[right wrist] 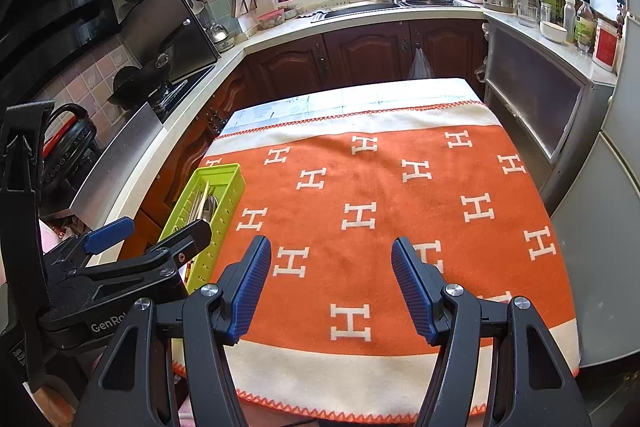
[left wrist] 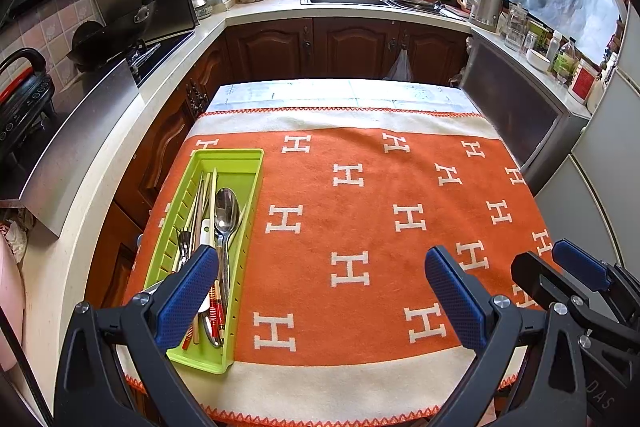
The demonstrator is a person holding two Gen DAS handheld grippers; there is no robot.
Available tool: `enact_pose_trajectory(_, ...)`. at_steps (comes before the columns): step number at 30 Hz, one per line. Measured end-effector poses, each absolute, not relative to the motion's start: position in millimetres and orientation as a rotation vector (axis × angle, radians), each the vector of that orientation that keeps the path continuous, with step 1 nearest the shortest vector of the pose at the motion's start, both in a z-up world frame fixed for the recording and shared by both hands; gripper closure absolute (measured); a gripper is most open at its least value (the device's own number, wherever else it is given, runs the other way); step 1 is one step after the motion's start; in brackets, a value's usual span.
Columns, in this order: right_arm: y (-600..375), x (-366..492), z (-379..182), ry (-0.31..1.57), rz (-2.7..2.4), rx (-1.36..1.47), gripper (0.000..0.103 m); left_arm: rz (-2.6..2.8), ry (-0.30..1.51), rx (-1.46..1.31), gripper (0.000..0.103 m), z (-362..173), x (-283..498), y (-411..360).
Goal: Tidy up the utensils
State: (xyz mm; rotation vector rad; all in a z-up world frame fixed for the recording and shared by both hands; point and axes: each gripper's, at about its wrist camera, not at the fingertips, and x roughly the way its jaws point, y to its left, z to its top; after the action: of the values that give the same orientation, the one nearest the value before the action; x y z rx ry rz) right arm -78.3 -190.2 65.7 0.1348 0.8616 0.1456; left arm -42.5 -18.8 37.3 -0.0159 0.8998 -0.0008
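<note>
Both grippers, left (left wrist: pixel 322 269) and right (right wrist: pixel 331 259), hover with jaws spread and empty; spoon (left wrist: pixel 226 217) (with chopsticks) lies in the green tray (left wrist: pixel 240 255).

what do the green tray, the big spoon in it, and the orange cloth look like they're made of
Green tray: likely plastic, with a uniform lime colour and moulded slots.
Big spoon: likely stainless steel, since its bowl is shiny and mirror-like.
Orange cloth: a fuzzy woven or fleece textile with a matte nap and stitched zigzag edging.
</note>
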Motion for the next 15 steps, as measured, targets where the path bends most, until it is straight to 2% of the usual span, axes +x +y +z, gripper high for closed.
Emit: enact_pose_trajectory(15, -191.4, -78.0, 64.9, 0.863, 0.146, 0.138, 0.039, -0.002, 0.905, -0.015, 0.001, 36.7, -43.5, -19.0)
